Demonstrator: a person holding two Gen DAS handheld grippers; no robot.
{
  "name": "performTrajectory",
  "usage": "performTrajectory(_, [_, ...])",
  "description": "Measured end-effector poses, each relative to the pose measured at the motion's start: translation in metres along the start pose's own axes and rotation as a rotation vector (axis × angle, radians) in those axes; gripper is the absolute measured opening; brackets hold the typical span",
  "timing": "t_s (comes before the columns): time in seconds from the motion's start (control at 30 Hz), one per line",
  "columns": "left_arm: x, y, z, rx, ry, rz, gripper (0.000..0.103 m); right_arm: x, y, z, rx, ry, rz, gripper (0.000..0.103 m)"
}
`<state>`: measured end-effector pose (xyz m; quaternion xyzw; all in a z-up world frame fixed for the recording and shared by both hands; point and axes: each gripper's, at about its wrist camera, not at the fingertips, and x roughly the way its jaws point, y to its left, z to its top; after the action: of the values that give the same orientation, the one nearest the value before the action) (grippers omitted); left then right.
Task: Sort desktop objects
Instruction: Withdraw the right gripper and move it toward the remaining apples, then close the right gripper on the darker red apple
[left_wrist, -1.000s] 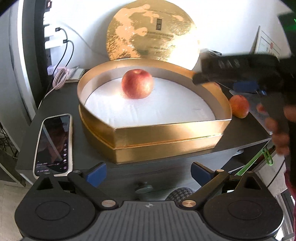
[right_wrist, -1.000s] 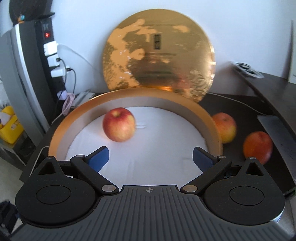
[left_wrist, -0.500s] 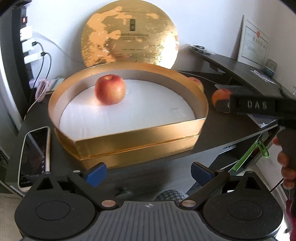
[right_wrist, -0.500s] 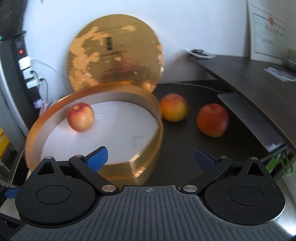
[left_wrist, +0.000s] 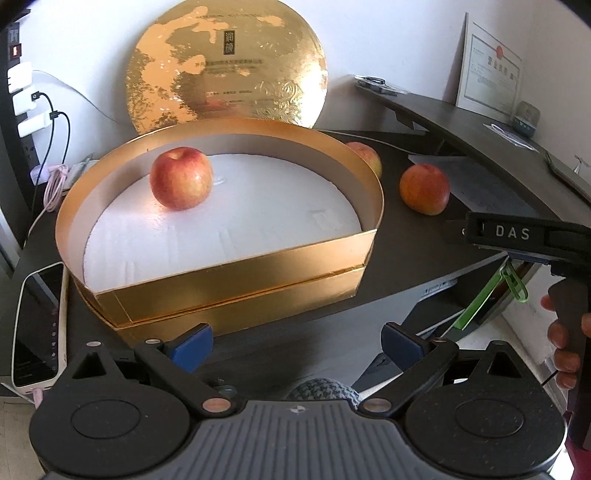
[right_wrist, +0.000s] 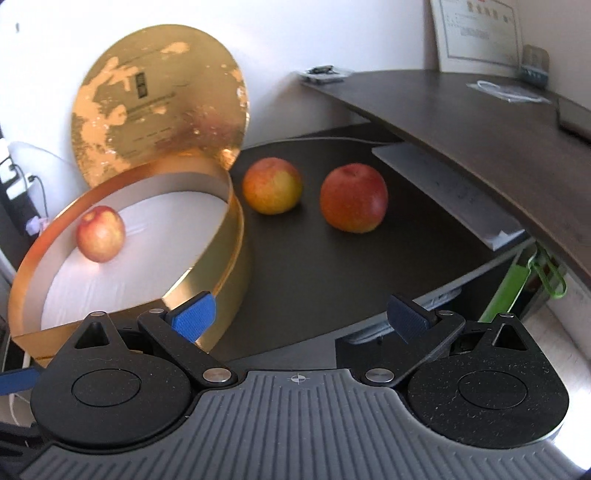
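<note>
A gold box (left_wrist: 236, 273) with a white lining holds one red apple (left_wrist: 181, 178), also seen in the right wrist view (right_wrist: 100, 233). Two more apples lie on the dark desk to the box's right: a yellow-red one (right_wrist: 272, 185) and a red one (right_wrist: 353, 198). My left gripper (left_wrist: 297, 341) is open and empty, in front of the box's near wall. My right gripper (right_wrist: 301, 315) is open and empty, at the desk's front edge, short of the two loose apples. The right gripper's body (left_wrist: 517, 236) shows at the right of the left wrist view.
The gold lid (left_wrist: 226, 66) leans on the wall behind the box. A phone (left_wrist: 37, 326) lies at the desk's left front. A raised shelf (right_wrist: 480, 122) with papers runs along the right. Cables and a power strip (left_wrist: 22, 96) are at the left. A green clip (right_wrist: 546, 275) hangs below the shelf.
The right gripper has swung right, from over the box to facing the two loose apples. The left view has pulled back and turned slightly right. Both stay open.
</note>
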<state>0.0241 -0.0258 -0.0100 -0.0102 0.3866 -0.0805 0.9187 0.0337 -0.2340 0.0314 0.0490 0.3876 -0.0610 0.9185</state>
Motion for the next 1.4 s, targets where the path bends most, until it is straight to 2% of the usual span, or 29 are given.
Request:
performTrajectory(0.7, [0.016,0.006,0.009,0.029,0.004,-0.048,0.099,0.041,-0.014,0.014,0.032,0.008,-0.065,0.102])
performTrajectory(1.0, [0.015,-0.003,0.024,0.064,-0.074,-0.100,0.099,0.074,-0.036,0.029,0.030,-0.134,-0.041,0.099])
performTrajectory(1.17, [0.021,-0.005,0.030,0.078,-0.081,-0.100,0.099,0.105,-0.040,0.037,0.011,-0.214,-0.065,0.099])
performTrajectory(1.4, [0.031,-0.006,0.037,0.084,-0.084,-0.078,0.100,0.152,-0.041,0.056,-0.008,-0.209,-0.115,0.100])
